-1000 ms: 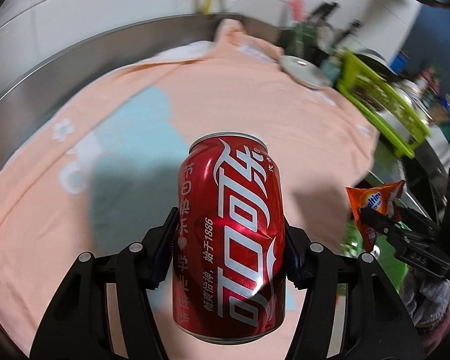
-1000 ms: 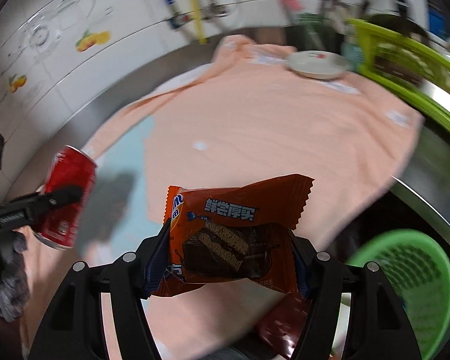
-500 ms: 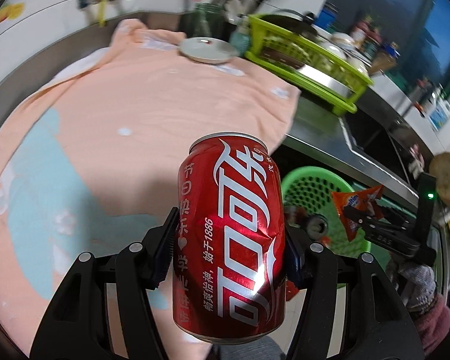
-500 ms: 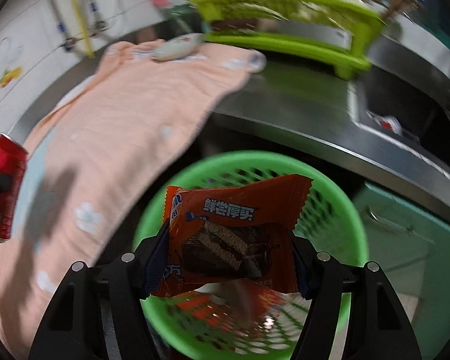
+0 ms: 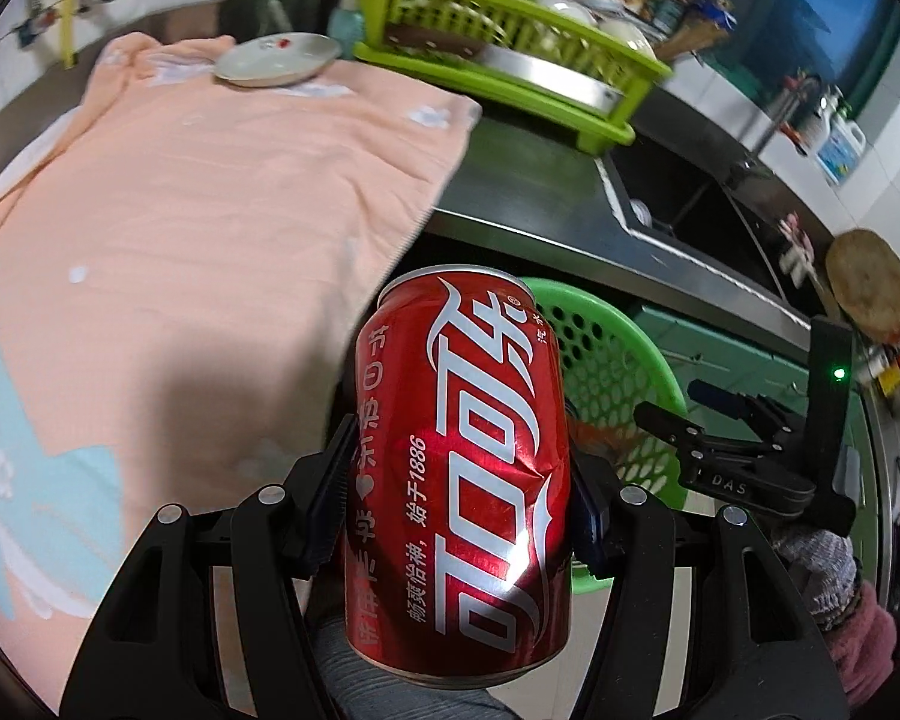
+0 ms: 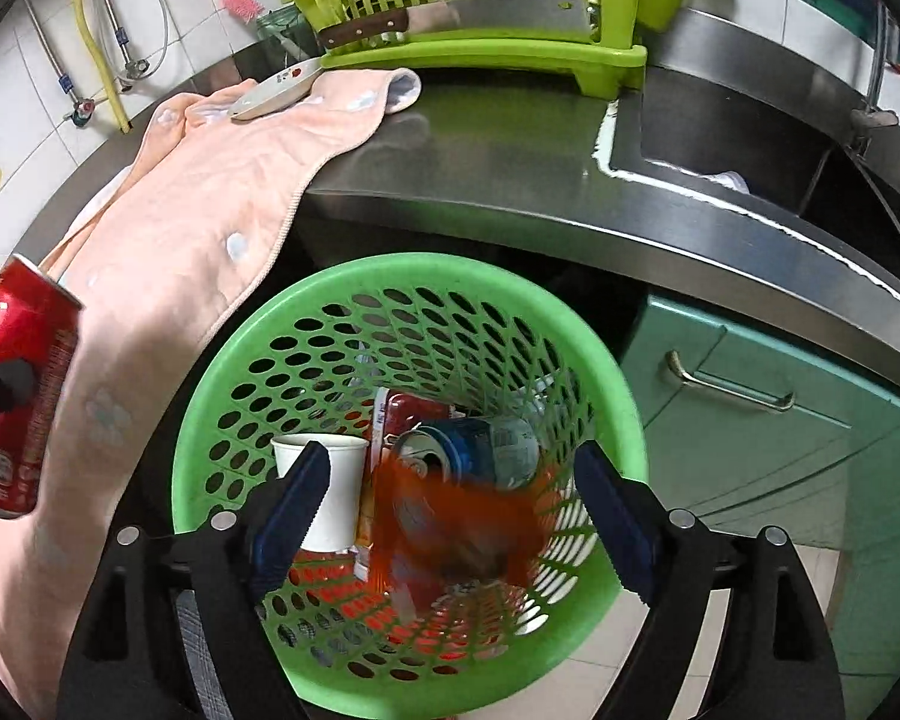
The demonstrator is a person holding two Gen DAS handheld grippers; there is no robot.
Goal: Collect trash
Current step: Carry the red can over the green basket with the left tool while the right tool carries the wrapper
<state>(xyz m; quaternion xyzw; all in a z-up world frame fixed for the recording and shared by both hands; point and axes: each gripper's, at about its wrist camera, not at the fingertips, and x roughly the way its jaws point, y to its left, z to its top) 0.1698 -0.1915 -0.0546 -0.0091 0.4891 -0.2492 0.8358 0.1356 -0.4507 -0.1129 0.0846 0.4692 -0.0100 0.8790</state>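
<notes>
Your right tool (image 6: 450, 516) is opening over the basket (image 6: 624, 420), so the wrapper (image 6: 456, 516), gripped a moment ago, drops free between its pads, while your left tool (image 5: 459, 507) still clamps the can (image 5: 459, 468) beside the rim, next to bin.

Left gripper (image 5: 459, 516) pitched downward, jaws kept clamped on can (image 5: 459, 474). Right gripper (image 6: 450, 522) pitched downward, jaws opening, blurred wrapper (image 6: 456, 528) between them, unpressed.

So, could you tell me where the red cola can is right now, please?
The red cola can is clamped upright in the left tool, beside the peach towel, just short of the green basket.
</notes>
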